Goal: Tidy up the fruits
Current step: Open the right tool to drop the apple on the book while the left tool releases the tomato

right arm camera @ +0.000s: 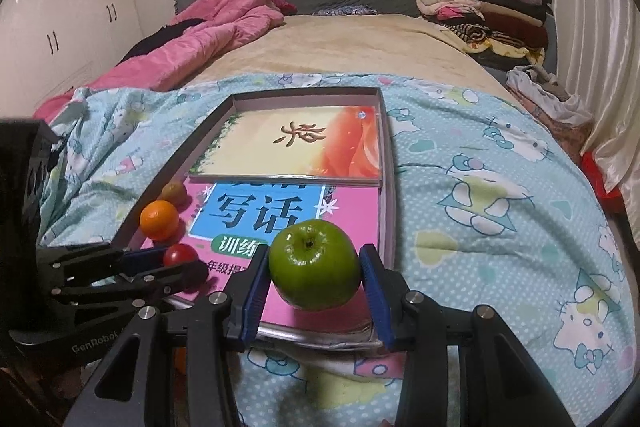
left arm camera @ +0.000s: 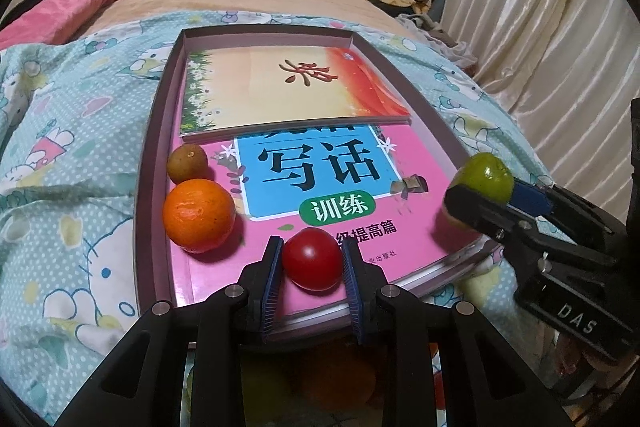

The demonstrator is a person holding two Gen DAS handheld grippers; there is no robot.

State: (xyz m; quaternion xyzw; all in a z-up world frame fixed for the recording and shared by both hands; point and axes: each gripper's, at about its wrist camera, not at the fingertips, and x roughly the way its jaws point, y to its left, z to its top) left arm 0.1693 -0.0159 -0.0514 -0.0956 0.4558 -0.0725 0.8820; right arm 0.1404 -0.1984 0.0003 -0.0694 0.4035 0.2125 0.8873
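Observation:
My left gripper is shut on a red tomato over the near edge of a pink book inside a shallow box tray. An orange and a small brownish-green fruit sit along the tray's left side. My right gripper is shut on a green apple held above the tray's near right part; it also shows in the left wrist view. The tomato, orange and small fruit also show in the right wrist view.
The tray lies on a light-blue cartoon quilt on a bed, with a second yellow-orange book at its far end. A pink duvet lies far left, stacked clothes far right, curtains on the right.

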